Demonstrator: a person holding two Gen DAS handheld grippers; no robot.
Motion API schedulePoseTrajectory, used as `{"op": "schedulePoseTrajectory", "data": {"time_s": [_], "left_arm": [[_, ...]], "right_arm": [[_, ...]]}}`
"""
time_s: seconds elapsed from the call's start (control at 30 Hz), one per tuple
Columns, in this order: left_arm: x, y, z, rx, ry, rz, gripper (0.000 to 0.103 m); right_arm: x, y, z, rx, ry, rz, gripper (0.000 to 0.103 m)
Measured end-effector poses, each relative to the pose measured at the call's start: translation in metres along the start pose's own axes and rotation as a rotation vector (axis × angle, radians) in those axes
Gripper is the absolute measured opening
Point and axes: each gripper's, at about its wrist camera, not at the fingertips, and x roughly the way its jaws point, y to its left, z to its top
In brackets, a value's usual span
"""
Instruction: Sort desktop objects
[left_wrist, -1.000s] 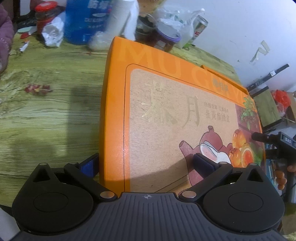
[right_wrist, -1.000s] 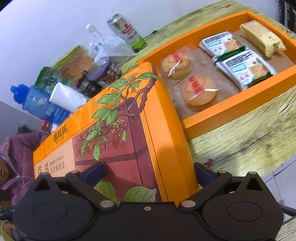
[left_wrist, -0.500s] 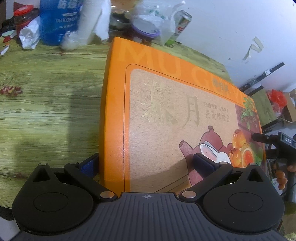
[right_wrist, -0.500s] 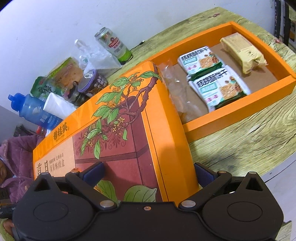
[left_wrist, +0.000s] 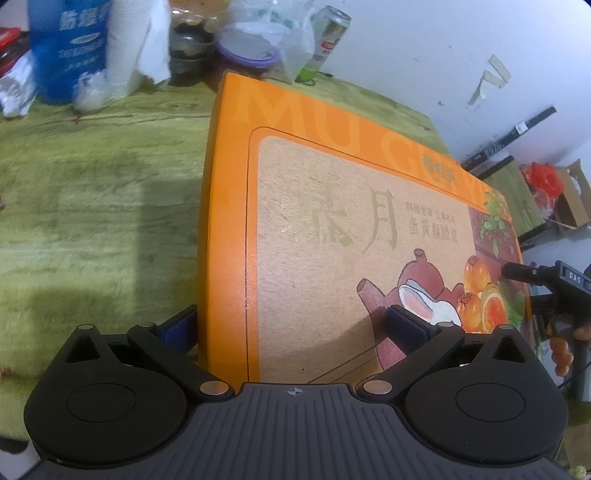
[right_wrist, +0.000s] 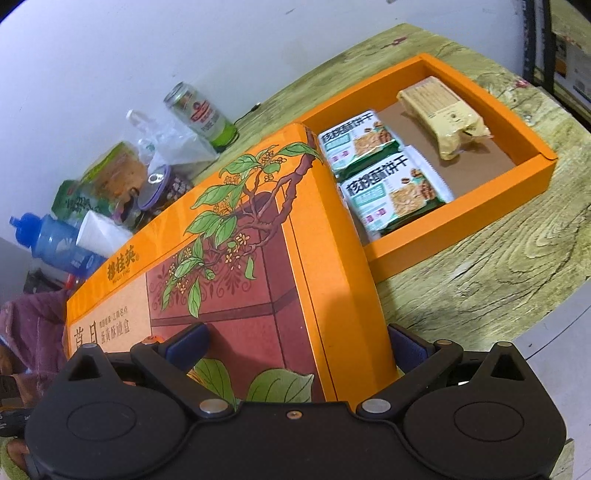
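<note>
Lid (left_wrist: 332, 229): we hold it over the left part of the box, one gripper at each end.
Left gripper (left_wrist: 291, 326): clamped on the lid's edge.
Right gripper (right_wrist: 297, 343): clamped likewise.
Box (right_wrist: 461, 218): on the table (right_wrist: 498, 266), near its right edge; we see two biscuit packs (right_wrist: 391, 188) and a yellow pack (right_wrist: 439, 114) uncovered.

Lid (right_wrist: 236, 258) partly over tray (right_wrist: 461, 210)
</note>
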Motion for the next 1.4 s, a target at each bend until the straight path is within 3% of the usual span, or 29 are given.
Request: {"op": "schedulePoseTrajectory", "data": {"time_s": [0.53, 0.97, 1.4], "left_arm": [[0.029, -0.001, 0.054, 0.110, 0.036, -0.084, 0.103], [0.041, -0.006, 0.069, 0.116, 0.042, -0.067, 0.103], [0.079, -0.066, 0.073, 0.033, 0.006, -0.047, 0.103]], "right_arm": [[-0.003, 0.005, 0.015, 0.078, -0.085, -0.067, 0.102], [0.016, -0.004, 0.030, 0.086, -0.082, -0.054, 0.102], [0.007, -0.050, 0.099, 0.012, -0.045, -0.045, 0.102]]}}
